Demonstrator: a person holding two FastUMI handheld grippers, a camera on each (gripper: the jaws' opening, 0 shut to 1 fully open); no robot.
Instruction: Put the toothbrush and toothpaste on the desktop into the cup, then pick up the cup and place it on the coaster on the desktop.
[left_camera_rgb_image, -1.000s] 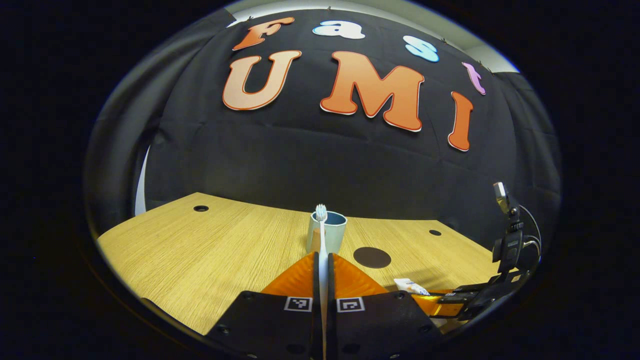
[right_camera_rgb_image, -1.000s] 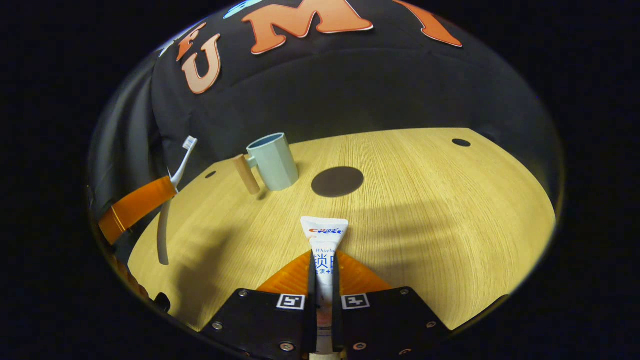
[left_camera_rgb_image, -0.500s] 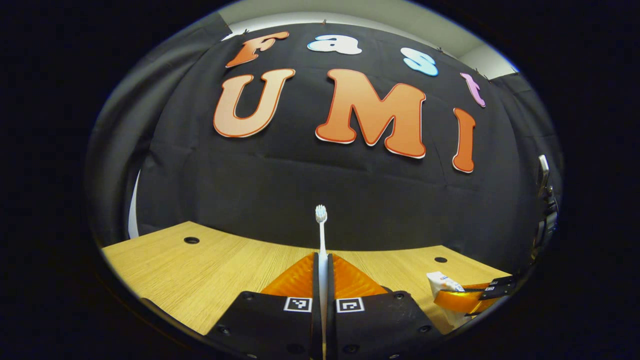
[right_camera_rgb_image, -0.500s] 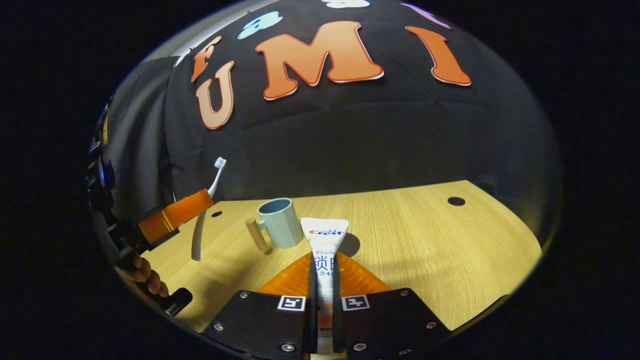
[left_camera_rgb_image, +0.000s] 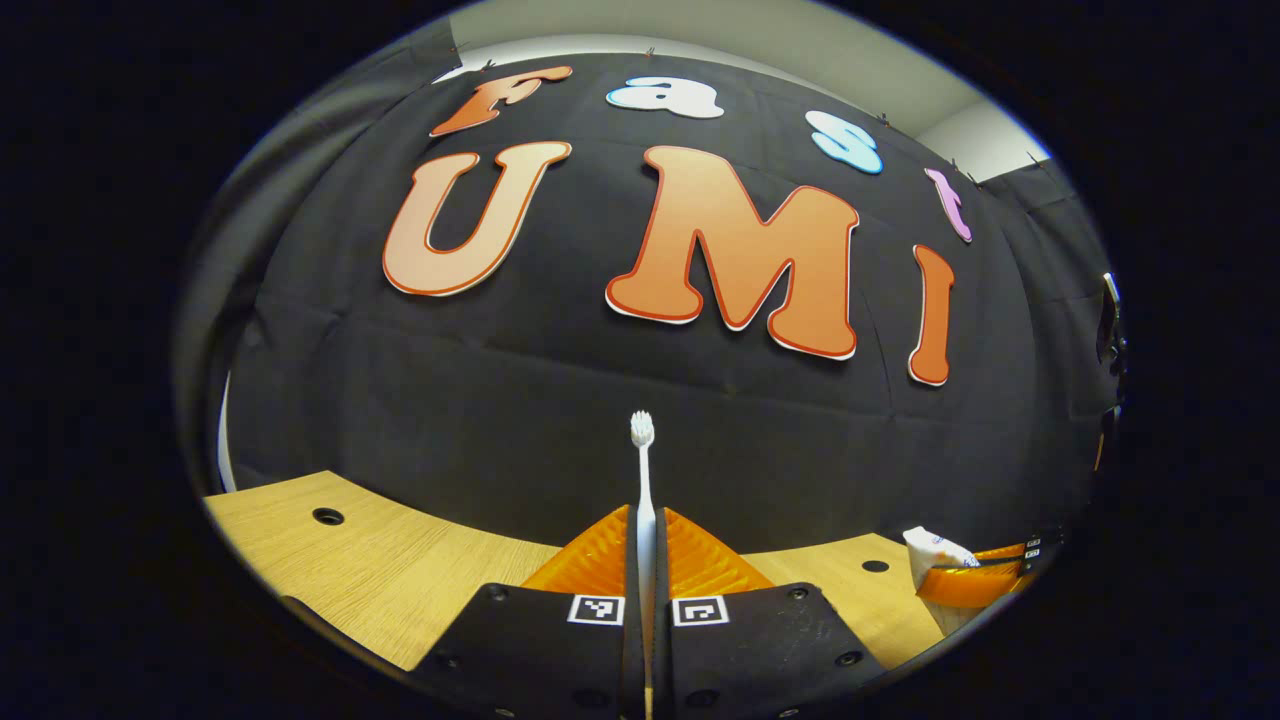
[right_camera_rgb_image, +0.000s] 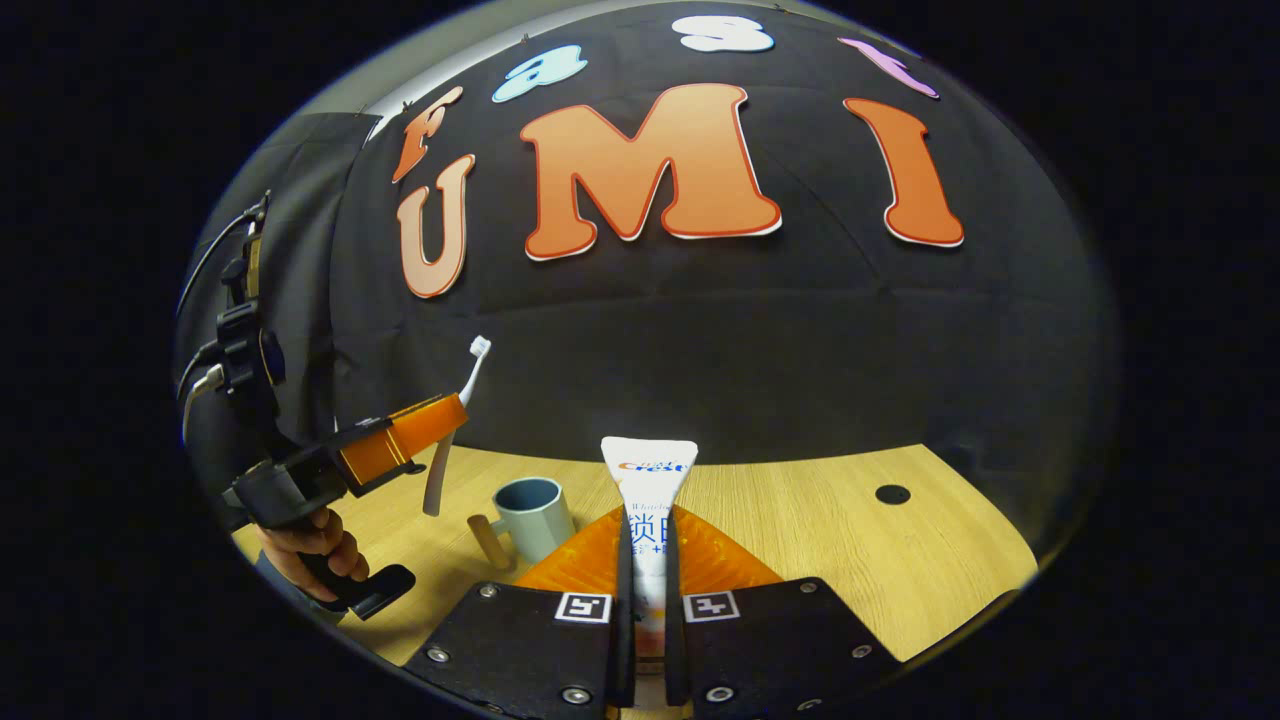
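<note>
Toothbrush (left_camera_rgb_image: 642, 470) first: in the left gripper view it stands straight up out of the left gripper (left_camera_rgb_image: 645, 545), both fingers squeezed onto the white handle, bristle head at the top against the black cloth wall. The wooden desktop (left_camera_rgb_image: 400, 570) curves away underneath with a couple of round cable holes in it. Off at the lower right edge the right gripper (left_camera_rgb_image: 965, 580) pokes in, and the white end of the toothpaste (left_camera_rgb_image: 932, 548) sticks up out of it. Switching to the right gripper view, the toothpaste (right_camera_rgb_image: 648, 480) is a white tube clamped between that gripper's (right_camera_rgb_image: 648, 545) own two fingers, flat crimped end up, standing pretty much vertical. Just left of the fingers, down on the desktop (right_camera_rgb_image: 850, 540), sits the cup (right_camera_rgb_image: 533, 512) (pale blue-grey, with a wooden peg handle on its left side), upright and with nothing showing inside that I can make out. Further left the left gripper (right_camera_rgb_image: 430, 432) hangs above the table with the toothbrush (right_camera_rgb_image: 452, 428) pinched in it, tilted, bristles up and to the right, handle end dangling in the air above and left of the cup, not touching it. A hand (right_camera_rgb_image: 315, 545) wraps around that gripper's grip at the lower left.
</note>
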